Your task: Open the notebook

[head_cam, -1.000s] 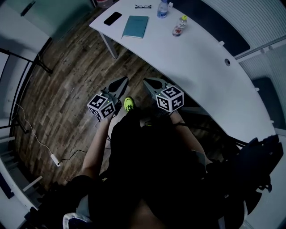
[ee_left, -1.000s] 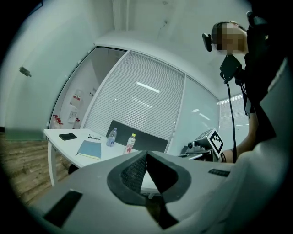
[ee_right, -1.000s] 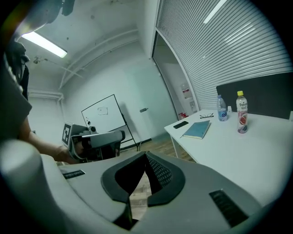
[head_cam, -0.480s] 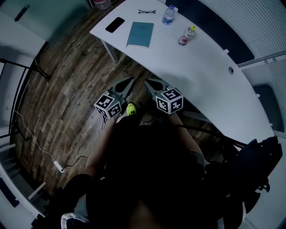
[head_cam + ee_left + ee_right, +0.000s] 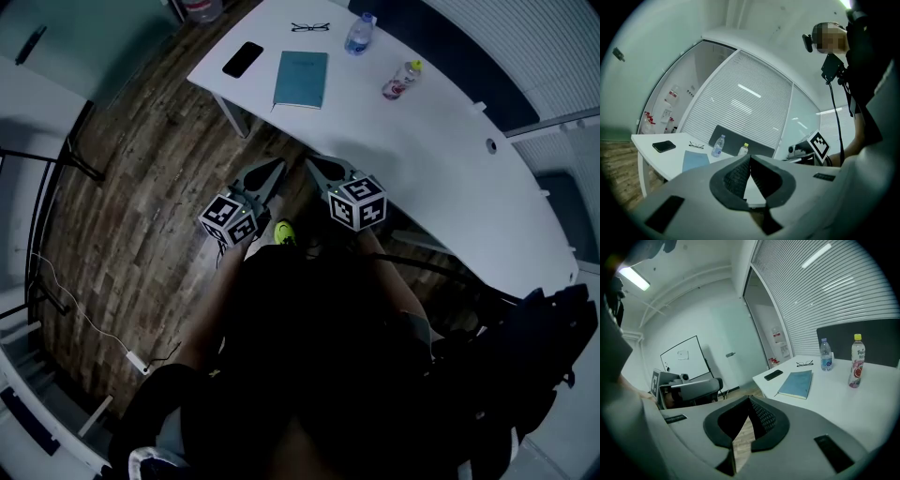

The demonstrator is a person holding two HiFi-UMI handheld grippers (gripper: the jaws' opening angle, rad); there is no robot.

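Teal notebook (image 5: 301, 80) (still closed) sits nearer than before.

White curved table (image 5: 450, 122) over a wood-plank floor (image 5: 141, 216). Near its far corner, a black phone (image 5: 243, 59), lying flat. Further along the back edge, a pair of glasses (image 5: 310, 27). Just beside the glasses, upright, a clear water bottle (image 5: 358, 34) with a blue label; a little apart, a second bottle (image 5: 400, 80), yellow cap, pink label. Behind the table, a dark panel (image 5: 876, 341) and slatted blinds (image 5: 834, 296). On the far wall, a whiteboard (image 5: 682, 359). Down on the floor, a white power strip (image 5: 139, 361) with its cable.
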